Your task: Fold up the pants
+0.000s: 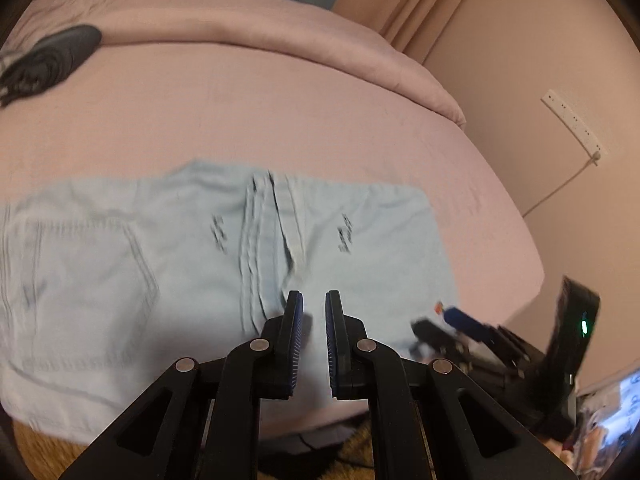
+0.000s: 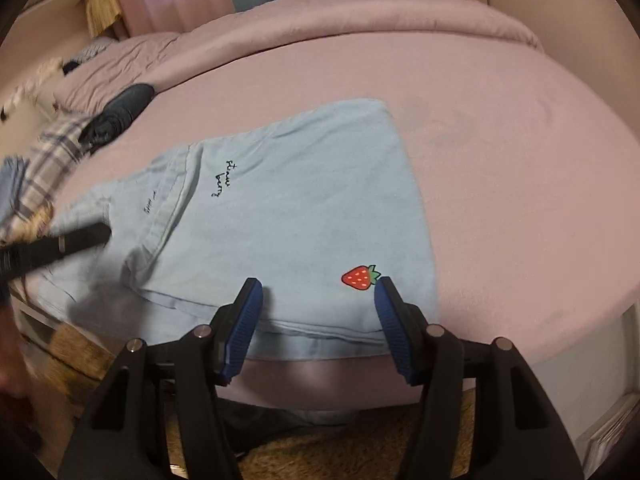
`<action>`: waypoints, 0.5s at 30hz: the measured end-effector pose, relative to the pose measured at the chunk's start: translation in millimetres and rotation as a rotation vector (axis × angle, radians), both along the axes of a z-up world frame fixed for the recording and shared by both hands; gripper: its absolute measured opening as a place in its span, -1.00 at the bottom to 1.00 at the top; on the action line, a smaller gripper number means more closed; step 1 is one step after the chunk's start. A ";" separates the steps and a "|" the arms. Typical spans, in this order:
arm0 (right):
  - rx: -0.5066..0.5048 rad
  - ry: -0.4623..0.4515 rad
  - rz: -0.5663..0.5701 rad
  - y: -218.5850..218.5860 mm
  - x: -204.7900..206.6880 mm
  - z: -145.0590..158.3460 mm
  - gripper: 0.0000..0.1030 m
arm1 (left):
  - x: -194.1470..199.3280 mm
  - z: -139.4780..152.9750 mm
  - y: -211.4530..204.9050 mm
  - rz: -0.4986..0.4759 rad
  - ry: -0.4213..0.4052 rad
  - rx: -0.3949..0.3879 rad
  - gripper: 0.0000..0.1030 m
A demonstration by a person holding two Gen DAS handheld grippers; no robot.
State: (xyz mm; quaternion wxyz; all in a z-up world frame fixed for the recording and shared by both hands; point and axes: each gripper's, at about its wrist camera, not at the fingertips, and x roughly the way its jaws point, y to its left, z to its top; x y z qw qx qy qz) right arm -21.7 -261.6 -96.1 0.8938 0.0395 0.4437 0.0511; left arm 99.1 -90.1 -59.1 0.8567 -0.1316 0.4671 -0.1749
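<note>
Light blue pants (image 1: 120, 248) lie folded flat on the pink bed sheet (image 1: 280, 120), close to its near edge. A back pocket shows at the left, a red strawberry print (image 2: 360, 278) near the right end of the pants (image 2: 280, 208). My left gripper (image 1: 314, 300) hangs over the middle seam, shut with nothing between its pads. My right gripper (image 2: 318, 286) stands open above the near hem, its right fingertip beside the strawberry, the pads clear of the cloth. In the right wrist view the left gripper (image 2: 102, 234) reaches in from the left, blurred.
A dark folded garment (image 2: 120, 116) and a plaid one (image 2: 52, 152) lie at the bed's far left. A rolled pink duvet (image 1: 240, 20) runs along the back. A power strip (image 1: 574, 124) hangs on the right wall. A brown rug (image 2: 320, 448) shows below the bed edge.
</note>
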 end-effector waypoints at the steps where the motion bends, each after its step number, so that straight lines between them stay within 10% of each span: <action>1: -0.015 -0.001 0.002 2.2 -0.1 0.2 0.13 | 8.0 -0.5 1.2 -0.014 0.009 -0.012 -0.87; 5: 0.004 0.003 -0.005 -1.6 1.0 0.9 0.15 | 31.2 -5.9 6.3 -0.078 0.098 -0.061 -0.84; 8: 0.009 0.001 -0.005 -1.3 2.0 0.2 0.16 | 36.3 -8.6 4.6 -0.076 0.117 -0.003 -0.27; 15: 0.015 0.002 -0.002 -2.9 3.5 -0.3 0.16 | 29.6 -24.4 -11.4 -0.160 0.149 -0.037 -0.25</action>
